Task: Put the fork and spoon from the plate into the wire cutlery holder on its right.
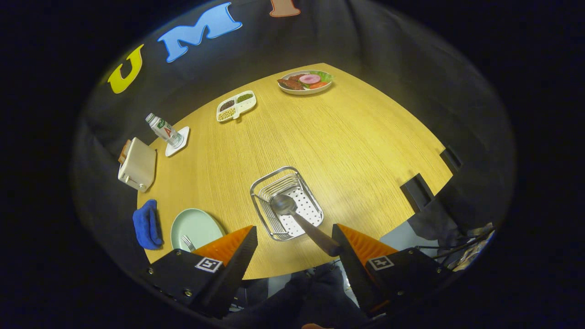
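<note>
The wire cutlery holder (pixel 287 202) sits on the wooden bench (pixel 347 132), just ahead of the jaws (pixel 295 240) and serves as the landmark here. To its left lies the pale green plate (pixel 194 226), partly hidden behind the left finger, with the fork (pixel 188 242) resting on its near edge. Further left of the plate, at the bench edge, lies a folded blue cloth (pixel 147 224). Beyond the cloth stands a cream toaster (pixel 137 164) with a slice of bread in its slot, and next to it a small bottle (pixel 162 129) leans on a white coaster (pixel 178 140). Well beyond the holder are a white divided dish (pixel 236 105) of beans and grains and, farthest off, a plate of food (pixel 305 81) with meat and greens. To the right of the holder, at the bench edge, two dark clamp-like blocks (pixel 417 192) stick up. Nothing stands between the jaws and the holder.

The spoon (pixel 297 219) hangs with its bowl over the middle of the holder, handle slanting back toward the right finger, where its end touches the inner face. The jaws stand wide, the left finger well apart from the handle, so they do not pinch the spoon. The gripper looks steeply down on the bench from above its near edge.
</note>
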A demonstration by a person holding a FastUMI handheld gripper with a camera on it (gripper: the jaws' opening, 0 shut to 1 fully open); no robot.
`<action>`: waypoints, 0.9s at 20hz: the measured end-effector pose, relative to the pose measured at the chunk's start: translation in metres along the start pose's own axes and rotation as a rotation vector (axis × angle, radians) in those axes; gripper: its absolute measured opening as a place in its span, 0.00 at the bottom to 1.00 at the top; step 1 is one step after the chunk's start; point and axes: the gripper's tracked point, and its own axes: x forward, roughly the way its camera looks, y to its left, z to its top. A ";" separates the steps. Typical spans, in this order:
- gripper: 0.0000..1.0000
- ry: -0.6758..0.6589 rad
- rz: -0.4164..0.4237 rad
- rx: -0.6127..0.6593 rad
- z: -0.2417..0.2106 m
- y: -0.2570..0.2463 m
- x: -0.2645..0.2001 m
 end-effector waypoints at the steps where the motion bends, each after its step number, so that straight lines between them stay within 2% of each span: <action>1: 1.00 -0.002 -0.005 -0.008 0.000 -0.001 0.000; 13: 1.00 0.062 0.024 -0.036 -0.023 0.013 0.006; 18: 1.00 0.138 0.066 -0.082 -0.045 0.040 0.015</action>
